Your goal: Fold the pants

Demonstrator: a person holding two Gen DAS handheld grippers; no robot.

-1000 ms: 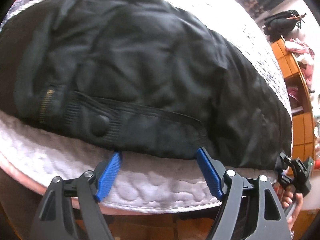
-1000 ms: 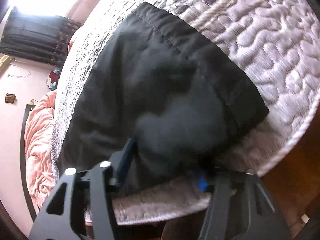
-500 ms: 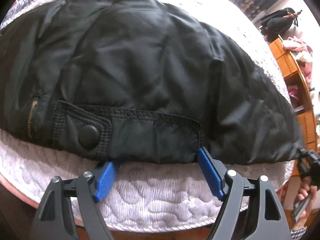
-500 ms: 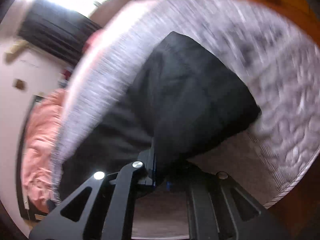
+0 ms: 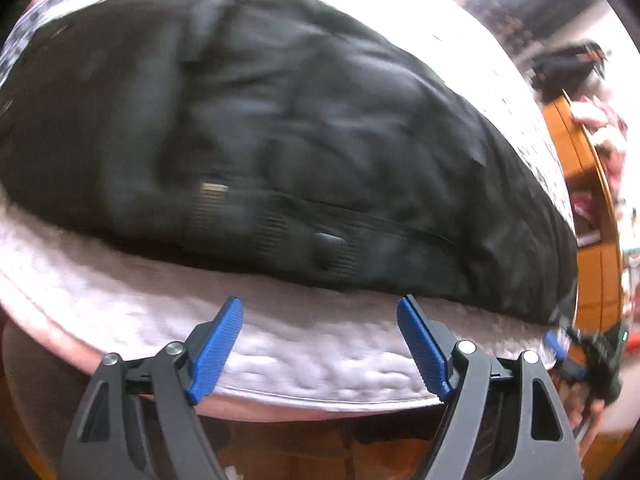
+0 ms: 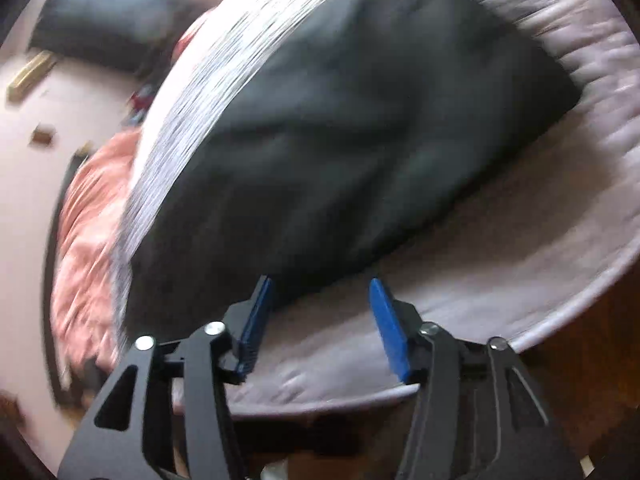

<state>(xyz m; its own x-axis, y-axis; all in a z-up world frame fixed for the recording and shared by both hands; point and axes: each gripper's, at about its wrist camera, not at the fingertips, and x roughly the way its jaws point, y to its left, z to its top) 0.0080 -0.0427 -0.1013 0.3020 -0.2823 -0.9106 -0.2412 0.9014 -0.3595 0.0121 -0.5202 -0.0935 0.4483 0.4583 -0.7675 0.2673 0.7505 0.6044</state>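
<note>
Now the black pants [image 5: 280, 140] lie spread on the quilted bed cover [image 5: 312, 352], near its edge. The left gripper [image 5: 320, 332] hangs wide apart over bare quilt, holding nothing. The right gripper [image 6: 320, 312] is opening, its left pad just beside the cloth's edge, with nothing between the pads.

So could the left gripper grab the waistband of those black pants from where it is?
Probably yes. The left gripper has its jaws wide apart and empty, just short of the waistband of the pants, with only bare quilt between.
</note>
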